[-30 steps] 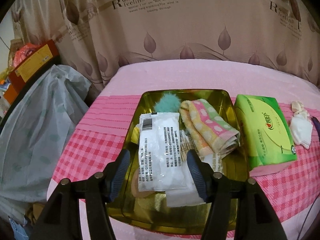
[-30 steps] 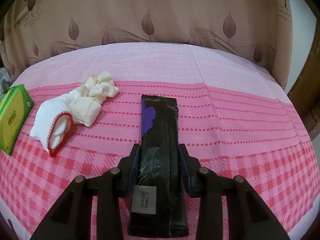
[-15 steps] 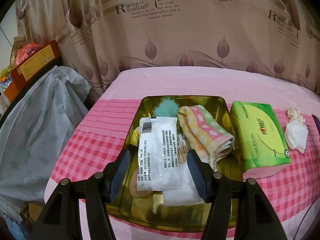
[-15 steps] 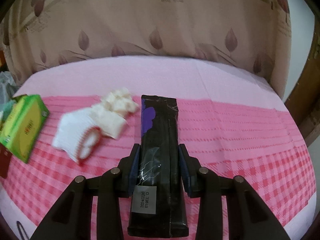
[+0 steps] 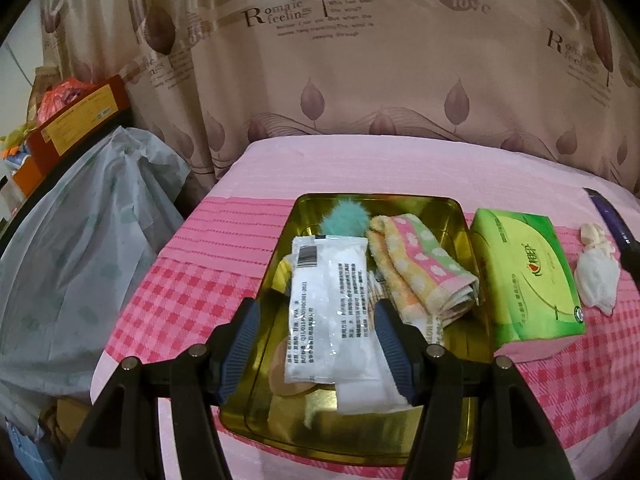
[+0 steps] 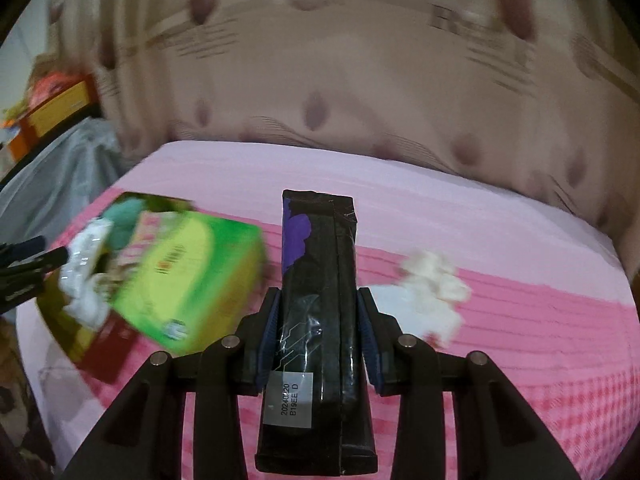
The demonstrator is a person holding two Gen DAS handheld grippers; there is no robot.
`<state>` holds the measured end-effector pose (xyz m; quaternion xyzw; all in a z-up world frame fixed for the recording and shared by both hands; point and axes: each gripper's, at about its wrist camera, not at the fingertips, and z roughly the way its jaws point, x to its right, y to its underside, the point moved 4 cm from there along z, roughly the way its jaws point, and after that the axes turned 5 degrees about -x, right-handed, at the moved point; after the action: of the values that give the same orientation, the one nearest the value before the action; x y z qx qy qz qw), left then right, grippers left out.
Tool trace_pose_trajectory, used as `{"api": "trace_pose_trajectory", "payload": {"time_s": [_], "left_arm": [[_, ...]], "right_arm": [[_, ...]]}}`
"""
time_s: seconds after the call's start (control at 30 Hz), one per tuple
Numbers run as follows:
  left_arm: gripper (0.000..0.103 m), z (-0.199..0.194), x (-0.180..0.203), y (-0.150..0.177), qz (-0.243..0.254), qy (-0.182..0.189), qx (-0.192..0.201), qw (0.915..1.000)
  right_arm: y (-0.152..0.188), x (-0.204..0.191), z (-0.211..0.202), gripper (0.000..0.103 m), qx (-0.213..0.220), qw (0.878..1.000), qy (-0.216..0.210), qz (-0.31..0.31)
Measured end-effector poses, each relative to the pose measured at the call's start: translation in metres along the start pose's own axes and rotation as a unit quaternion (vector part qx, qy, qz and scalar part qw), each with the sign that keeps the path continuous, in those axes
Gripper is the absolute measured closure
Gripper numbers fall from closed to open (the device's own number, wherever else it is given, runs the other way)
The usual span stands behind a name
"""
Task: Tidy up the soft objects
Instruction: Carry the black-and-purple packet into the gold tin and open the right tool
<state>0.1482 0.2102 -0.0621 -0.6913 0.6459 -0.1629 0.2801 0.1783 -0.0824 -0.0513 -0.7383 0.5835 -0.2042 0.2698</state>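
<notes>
Since a second ago, the right gripper [image 6: 318, 332] has been swung leftward with the black packet [image 6: 318, 280] clamped between its pads, so that the green tissue pack [image 6: 192, 276] and the gold tin tray [image 6: 76, 344] have been brought into its view, and the white gloves [image 6: 432, 288] are now seen to the right of the packet. The left gripper [image 5: 316, 344] has barely been moved and is held wide open, empty, above the tray [image 5: 476, 344].

One tray is counted on the pink checked cloth [image 5: 160, 292]. In it are seen one clear plastic sachet [image 5: 328, 304] with a barcode, one folded pastel towel [image 5: 420, 268] and one teal pom-pom [image 5: 344, 220]. Other items under the sachet are covered and cannot be identified. One tissue pack [image 5: 524, 276] stands just beside the tray, with the gloves [image 5: 596, 276] beyond it. Only a sliver of the black packet [image 5: 616, 224] is visible at the left view's right edge. The right view is motion-blurred, so the tray's contents are smeared there.
</notes>
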Motion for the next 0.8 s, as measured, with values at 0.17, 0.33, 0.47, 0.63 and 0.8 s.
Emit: {"api": "trace_pose_trajectory", "payload": {"time_s": [0.17, 0.33, 0.47, 0.63, 0.8], "left_arm": [[0.042, -0.003, -0.007, 0.001, -0.013, -0.009, 0.003, 0.9999], [0.042, -0.005, -0.019, 0.004, -0.034, -0.010, -0.002, 0.9994], [0.042, -0.009, -0.029, 0.008, -0.053, -0.013, -0.006, 0.9985], [0.042, -0.015, -0.038, 0.012, -0.073, -0.012, -0.001, 0.9973], [0.042, -0.012, -0.040, 0.011, -0.077, -0.012, -0.007, 0.9969]], "right_arm": [[-0.009, -0.056, 0.006, 0.069, -0.007, 0.999, -0.036, -0.033], [-0.015, -0.108, 0.012, 0.069, -0.012, 0.996, -0.065, -0.066], [-0.019, -0.145, 0.017, 0.069, -0.015, 0.992, -0.082, -0.094], [-0.024, -0.176, 0.027, 0.069, -0.025, 0.988, -0.096, -0.117], [-0.026, -0.191, 0.044, 0.069, -0.035, 0.987, -0.102, -0.122]]}}
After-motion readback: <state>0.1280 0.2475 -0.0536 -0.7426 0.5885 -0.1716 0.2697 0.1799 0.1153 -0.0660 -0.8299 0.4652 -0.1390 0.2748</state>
